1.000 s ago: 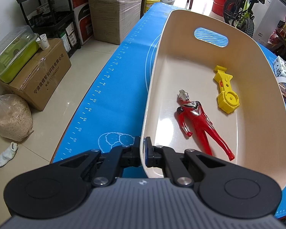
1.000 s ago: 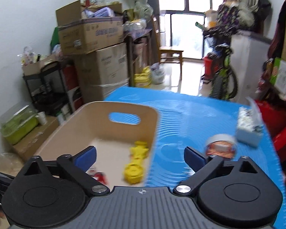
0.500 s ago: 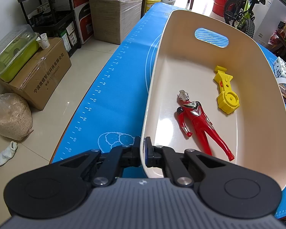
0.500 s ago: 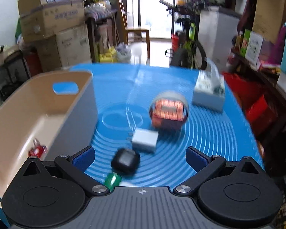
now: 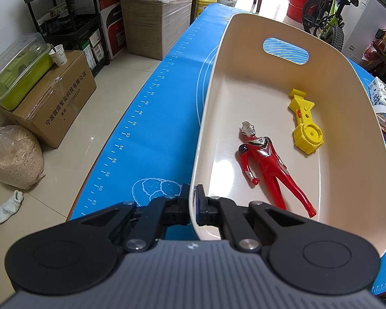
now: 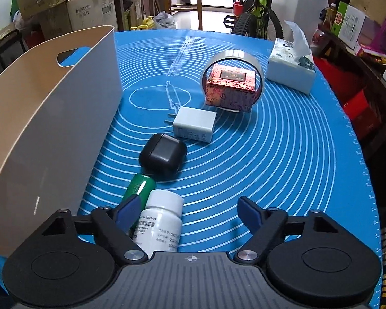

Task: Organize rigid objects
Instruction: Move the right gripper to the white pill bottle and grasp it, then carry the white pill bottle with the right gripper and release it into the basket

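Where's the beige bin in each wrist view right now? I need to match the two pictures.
Left wrist: bin fills the right half, its near rim pinched by the left gripper.
Right wrist: bin is along the left edge, seen from outside.
Shared landmark: the handle cutout in its far wall.

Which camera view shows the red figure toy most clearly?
The left wrist view shows it best: the red figure toy lies whole and unhidden on the floor of the beige bin, beside the yellow toy. In the right wrist view only the bin's outer wall shows, so the figure is hidden.
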